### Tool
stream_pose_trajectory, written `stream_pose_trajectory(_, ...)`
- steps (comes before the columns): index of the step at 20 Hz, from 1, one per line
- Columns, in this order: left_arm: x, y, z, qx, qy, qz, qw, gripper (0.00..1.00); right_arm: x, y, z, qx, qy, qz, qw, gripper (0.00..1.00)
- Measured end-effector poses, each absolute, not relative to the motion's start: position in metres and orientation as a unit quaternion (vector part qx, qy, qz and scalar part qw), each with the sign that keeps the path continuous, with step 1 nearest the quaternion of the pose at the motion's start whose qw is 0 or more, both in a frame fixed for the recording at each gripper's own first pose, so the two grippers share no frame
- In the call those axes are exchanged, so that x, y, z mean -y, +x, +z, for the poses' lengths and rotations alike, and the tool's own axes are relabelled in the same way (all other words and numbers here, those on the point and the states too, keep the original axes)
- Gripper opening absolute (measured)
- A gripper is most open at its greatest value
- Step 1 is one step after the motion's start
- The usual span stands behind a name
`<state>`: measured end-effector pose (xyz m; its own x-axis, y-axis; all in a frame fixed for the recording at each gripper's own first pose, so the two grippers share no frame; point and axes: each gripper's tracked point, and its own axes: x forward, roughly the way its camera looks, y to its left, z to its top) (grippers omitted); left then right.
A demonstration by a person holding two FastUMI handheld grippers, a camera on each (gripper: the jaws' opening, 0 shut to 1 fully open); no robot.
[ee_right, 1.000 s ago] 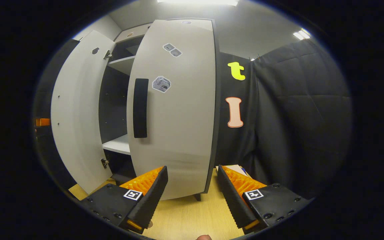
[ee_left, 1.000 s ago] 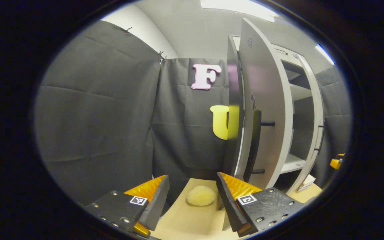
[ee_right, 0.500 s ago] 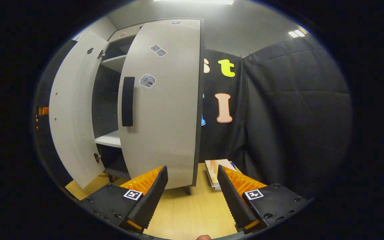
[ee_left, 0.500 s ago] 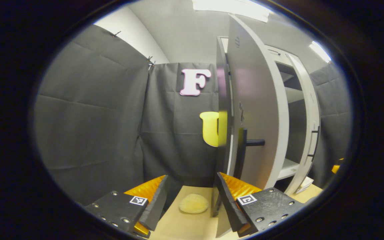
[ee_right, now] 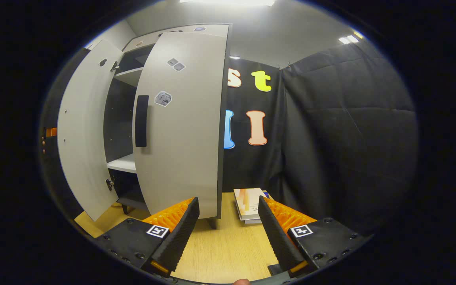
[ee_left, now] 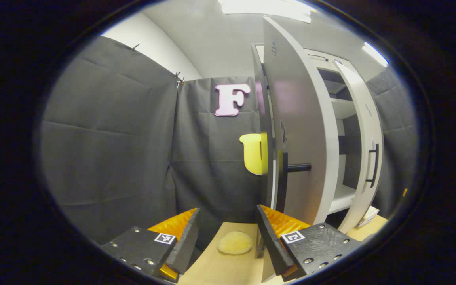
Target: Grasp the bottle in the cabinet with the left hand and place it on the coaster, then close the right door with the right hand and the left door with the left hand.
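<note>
Left gripper view: my left gripper [ee_left: 228, 237] is wide and empty. The coaster [ee_left: 234, 242] lies on the table [ee_left: 228, 269] just ahead between the fingers, at 12 o'clock, bare. I see no bottle here, so I cannot tell where it is. The left door [ee_left: 299, 130] stands open at 1 o'clock, long axis upright, its handle [ee_left: 285, 182] close above my right finger. The left hand is nearer this door.

Right gripper view: my right gripper [ee_right: 228, 233] is wide, holding nothing. The right door [ee_right: 180, 126] stands partly open at 11 o'clock, upright, with its dark handle [ee_right: 141, 120]. Stickers [ee_right: 163, 98] on it are too small to read. Books [ee_right: 247, 202] lie at 12 o'clock.
</note>
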<state>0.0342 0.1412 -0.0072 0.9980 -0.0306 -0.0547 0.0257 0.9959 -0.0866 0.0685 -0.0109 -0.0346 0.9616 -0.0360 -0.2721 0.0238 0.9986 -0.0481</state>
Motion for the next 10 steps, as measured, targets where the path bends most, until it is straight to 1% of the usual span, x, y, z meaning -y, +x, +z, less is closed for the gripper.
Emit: stream_pose_trajectory(10,-0.1,0.026,0.001,-0.023,-0.041,-0.035,0.998,0.82,0.015,0.063,-0.032,-0.135,-0.022,-0.007,0.991,0.96)
